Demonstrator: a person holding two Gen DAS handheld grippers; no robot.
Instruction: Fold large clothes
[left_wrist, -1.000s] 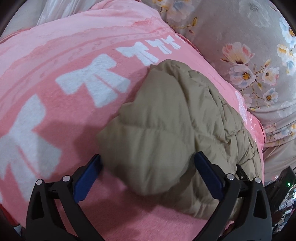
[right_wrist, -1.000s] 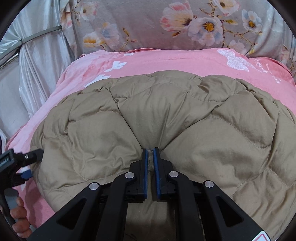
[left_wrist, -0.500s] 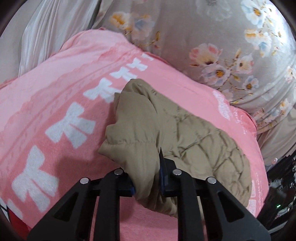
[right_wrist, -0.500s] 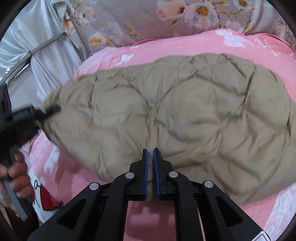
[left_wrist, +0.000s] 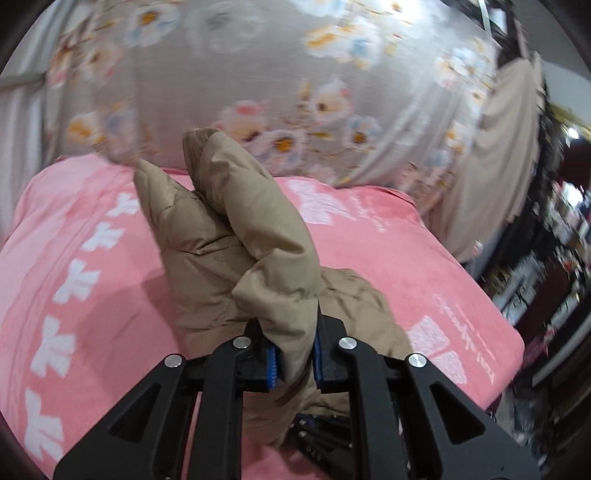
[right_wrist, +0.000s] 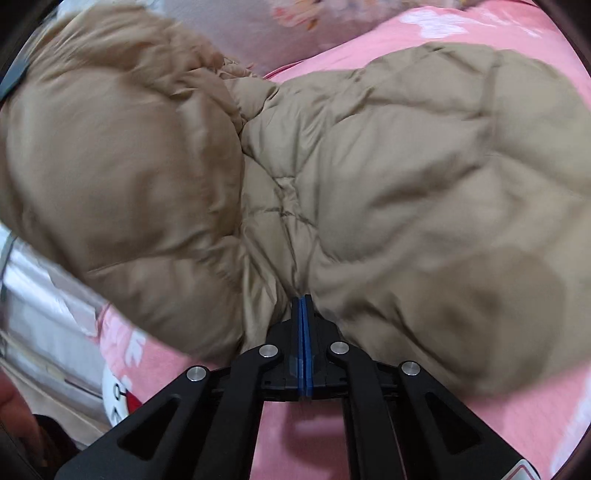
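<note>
1. Left wrist: since a second ago the left gripper (left_wrist: 294, 360) has gone from wide apart to clamped on a fold of the tan puffer jacket (left_wrist: 236, 236); jaws just closing on it, fabric lifted off the pink blanket (left_wrist: 388, 254).
2. Right wrist: jacket's left part now raised, bulging at left. Right gripper (right_wrist: 302, 347) pinched narrow on the jacket hem (right_wrist: 295, 280); rest lies on the blanket.

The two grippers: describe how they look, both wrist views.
The left gripper and right gripper look alike: matte black angular linkage arms with cut-out openings, round silver pivot pins at the joints, and flat blue ribbed pads lining the fingers. The right one shows a white and red sticker at its lower right edge. No cables or sleeves show.
</note>
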